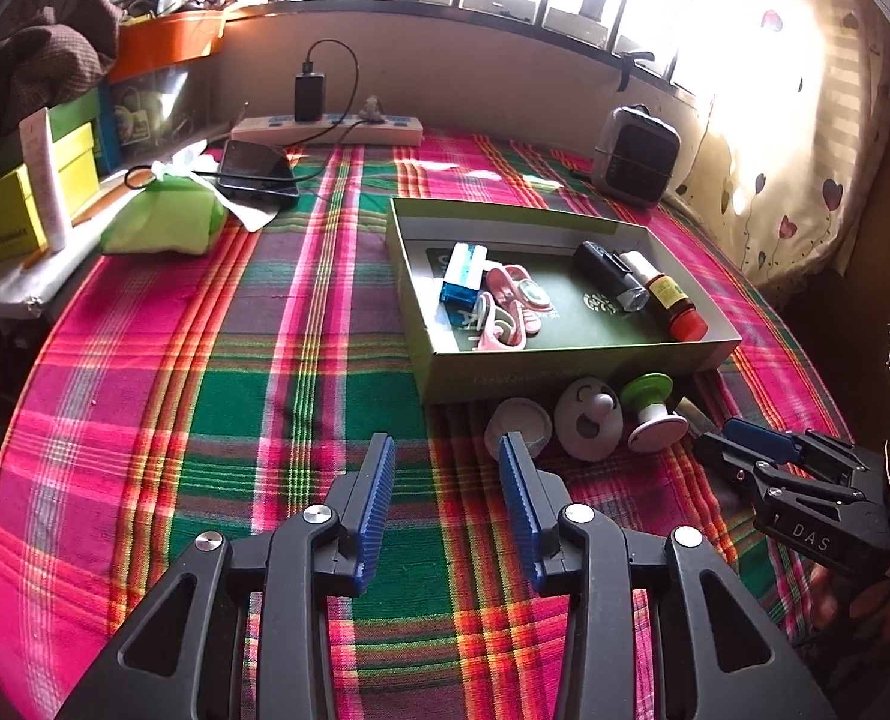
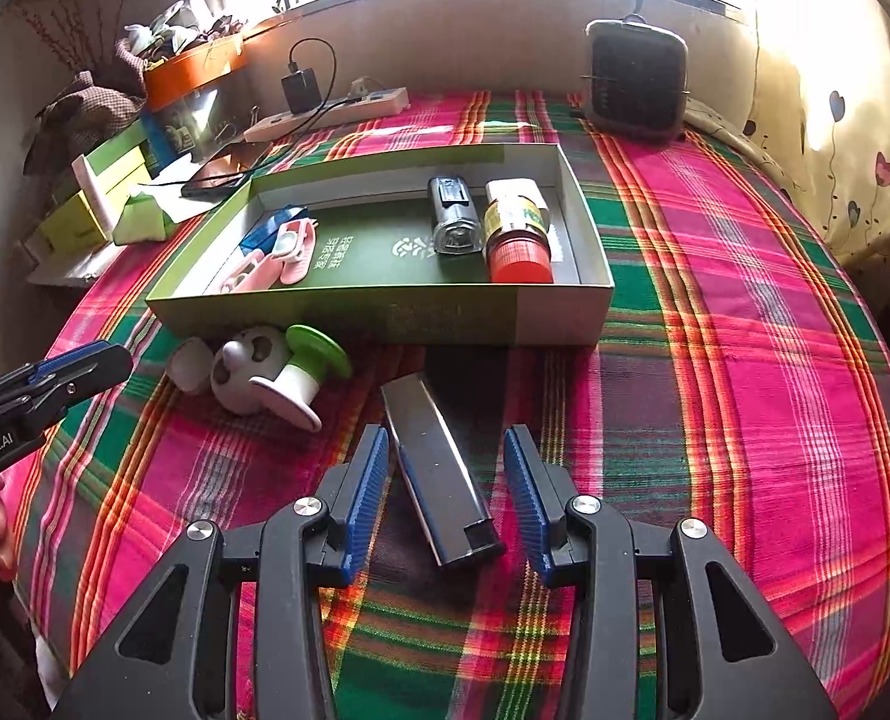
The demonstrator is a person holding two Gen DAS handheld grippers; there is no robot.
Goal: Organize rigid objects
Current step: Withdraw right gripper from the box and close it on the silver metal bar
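Observation:
A shallow green box (image 1: 565,360) (image 2: 300,303) on the plaid cloth holds a black flashlight (image 2: 454,219), a red-capped bottle (image 2: 517,234), pink clips (image 2: 288,258) and a blue item (image 1: 463,273). In front of it lie a white round piece (image 1: 520,429), a white face toy (image 2: 243,375) and a green-and-white spool (image 2: 309,375). A dark flat silver-edged bar (image 2: 445,480) lies between my right gripper's (image 2: 445,462) open fingers. My left gripper (image 1: 448,468) is open and empty, its right fingertip in front of the white round piece.
A power strip (image 1: 330,129) with a charger, a phone (image 1: 255,171), a green packet (image 1: 165,222) and yellow boxes (image 1: 18,210) sit at the back left. A small heater (image 2: 637,81) stands at the back right. A curtain hangs on the right.

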